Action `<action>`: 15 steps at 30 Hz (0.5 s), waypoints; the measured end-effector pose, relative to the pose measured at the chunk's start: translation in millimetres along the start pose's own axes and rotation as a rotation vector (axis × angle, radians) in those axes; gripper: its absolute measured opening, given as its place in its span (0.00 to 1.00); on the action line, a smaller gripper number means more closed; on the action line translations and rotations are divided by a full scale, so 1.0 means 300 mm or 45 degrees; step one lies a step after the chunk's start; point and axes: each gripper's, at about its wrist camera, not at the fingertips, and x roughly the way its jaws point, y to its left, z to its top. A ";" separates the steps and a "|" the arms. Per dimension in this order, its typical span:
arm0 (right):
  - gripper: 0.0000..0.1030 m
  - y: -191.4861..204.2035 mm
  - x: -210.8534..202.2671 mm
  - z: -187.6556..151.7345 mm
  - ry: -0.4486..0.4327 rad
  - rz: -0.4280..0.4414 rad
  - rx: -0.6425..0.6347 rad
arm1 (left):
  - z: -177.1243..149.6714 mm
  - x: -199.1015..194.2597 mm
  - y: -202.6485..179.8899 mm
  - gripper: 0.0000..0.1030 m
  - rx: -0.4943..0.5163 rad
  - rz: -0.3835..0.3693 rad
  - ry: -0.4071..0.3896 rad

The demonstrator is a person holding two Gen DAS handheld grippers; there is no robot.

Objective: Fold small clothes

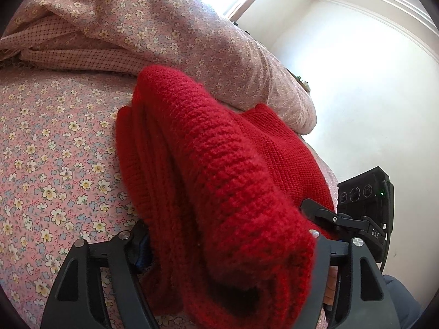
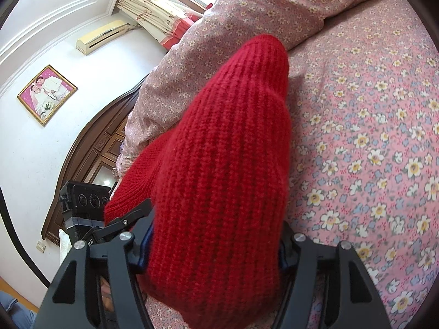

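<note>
Sweater (image 1: pixel 219 164) at frame centre, pinched by left claw (image 1: pixel 230 271) and right claw (image 2: pixel 214 257) above bed (image 2: pixel 370 137); lower both edges level, avoiding skew.

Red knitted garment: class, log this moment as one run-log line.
stage: mid-fold | left gripper: shut on red knitted garment | right gripper: shut on it | surface: floral bedsheet
</note>
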 end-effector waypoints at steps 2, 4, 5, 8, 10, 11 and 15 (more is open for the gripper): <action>0.66 -0.001 0.000 0.001 0.000 0.001 0.001 | 0.000 0.002 0.004 0.67 -0.003 0.003 0.001; 0.66 0.000 0.001 0.002 0.000 0.000 0.000 | 0.002 0.003 0.006 0.69 -0.010 0.009 0.006; 0.67 0.000 0.001 0.001 0.001 0.000 0.000 | 0.003 0.003 0.008 0.70 -0.013 0.010 0.009; 0.70 0.001 0.003 0.000 0.003 0.002 -0.004 | 0.008 -0.003 0.007 0.73 -0.013 0.035 0.012; 0.72 0.008 0.007 0.000 0.010 -0.001 -0.020 | 0.012 -0.005 0.004 0.76 -0.010 0.064 0.020; 0.74 0.011 0.007 0.001 0.013 -0.005 -0.025 | 0.014 -0.007 0.004 0.77 -0.009 0.071 0.025; 0.80 0.026 0.009 0.004 0.020 -0.033 -0.021 | 0.020 -0.021 0.013 0.78 -0.016 0.051 0.020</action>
